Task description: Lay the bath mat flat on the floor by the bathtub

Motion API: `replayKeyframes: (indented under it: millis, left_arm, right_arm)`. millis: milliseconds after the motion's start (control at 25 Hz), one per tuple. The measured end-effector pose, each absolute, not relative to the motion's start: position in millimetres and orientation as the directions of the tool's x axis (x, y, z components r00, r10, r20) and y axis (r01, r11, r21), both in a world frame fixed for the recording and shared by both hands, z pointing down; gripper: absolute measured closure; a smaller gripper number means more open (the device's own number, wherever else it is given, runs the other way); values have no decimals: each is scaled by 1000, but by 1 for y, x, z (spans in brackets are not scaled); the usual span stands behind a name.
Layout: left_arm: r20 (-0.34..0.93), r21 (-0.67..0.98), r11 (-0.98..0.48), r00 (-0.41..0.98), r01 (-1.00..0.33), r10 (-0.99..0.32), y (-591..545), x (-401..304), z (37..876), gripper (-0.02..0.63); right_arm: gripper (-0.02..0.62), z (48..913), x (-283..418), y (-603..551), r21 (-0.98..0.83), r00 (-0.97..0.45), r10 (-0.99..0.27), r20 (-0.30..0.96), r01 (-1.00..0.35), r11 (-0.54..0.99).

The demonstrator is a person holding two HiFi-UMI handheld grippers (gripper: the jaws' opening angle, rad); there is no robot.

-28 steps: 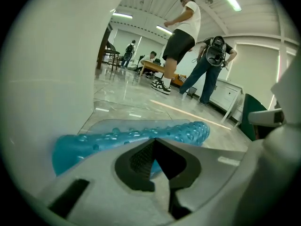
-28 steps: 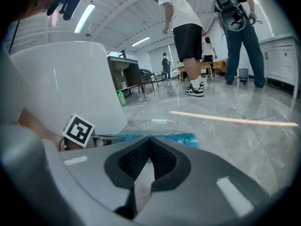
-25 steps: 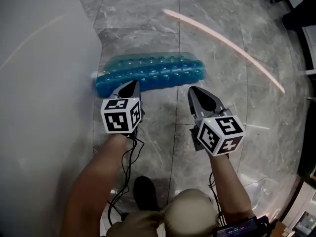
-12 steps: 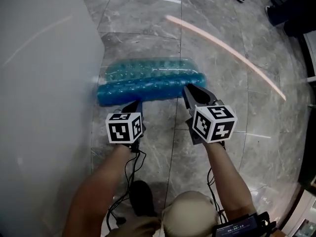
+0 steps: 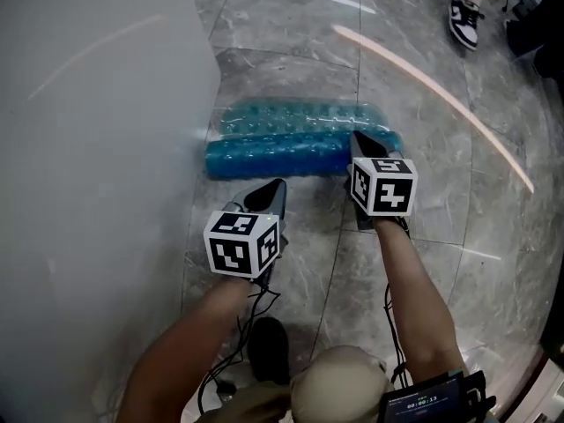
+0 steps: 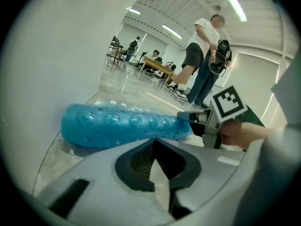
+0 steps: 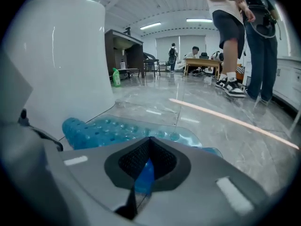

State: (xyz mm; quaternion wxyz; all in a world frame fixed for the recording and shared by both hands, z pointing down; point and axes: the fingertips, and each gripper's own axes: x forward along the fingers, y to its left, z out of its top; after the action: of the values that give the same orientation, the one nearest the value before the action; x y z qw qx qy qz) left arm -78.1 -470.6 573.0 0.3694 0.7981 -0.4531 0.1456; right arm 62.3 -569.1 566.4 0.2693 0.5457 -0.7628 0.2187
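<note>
Blue bath mat [image 5: 282, 144] pinched by right hand-held gripper [image 5: 359, 139]; left hand-held gripper [image 5: 278, 186] closed, empty.

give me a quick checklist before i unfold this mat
1. right gripper grips bath mat: jaws just closed, blue mat edge between them, ok
2. left gripper on mat: shut, empty, short of it, not ok
3. mat flat: folded over lengthwise, not ok
4. mat beside bathtub: lies right beside it, ok
5. bystander's shoes apart from mat: ok
</note>
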Motion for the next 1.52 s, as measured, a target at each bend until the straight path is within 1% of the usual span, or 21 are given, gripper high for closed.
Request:
replayKeyframes:
  millis: [160,360,600,720,840,1000,1280,1400,1520]
  left_arm:
    - [539,447,-280,506,-850,-673,-485,-92,554,600]
    - [556,447,-200,446,-872,-701,-499,-97,558,600]
    - [536,364,-223,399,-904,-744,-497,-93,552,600]
    - [570,309,-258,395,-915,-720,-496,-85,563,600]
    - [583,270,-285,392,-920,-711,-488,-82,569,600]
    - [588,359,-256,431,-897,-684,-457,-82,575,600]
    - [609,352,-297,458,-888,-648,-424,-75,577,600]
    - [598,374,-256,443,-891,-668,-418,-83,566,600]
    - [589,361,-238,418,-902,-691,-417,-85,556,600]
  right_arm:
    - [591,569,66,-541,-29,-220,-734,643,-964,264]
    - [591,566,64,-504,-40,-251,-705,664,-953,302]
    - [589,584,66,-463,-76,-302,-611,732,-927,366]
    - [590,584,69,-450,-105,-336,-578,744,-912,395]
    - [589,559,71,-451,-123,-369,-610,701,-905,407]
    - [588,533,75,-465,-106,-366,-669,647,-912,396]
    - [589,554,62,-464,-80,-351,-649,675,-909,408]
    - [589,564,59,-457,-40,-318,-661,680,-916,399]
    - [589,562,60,-438,-9,-292,-671,681,-920,392]
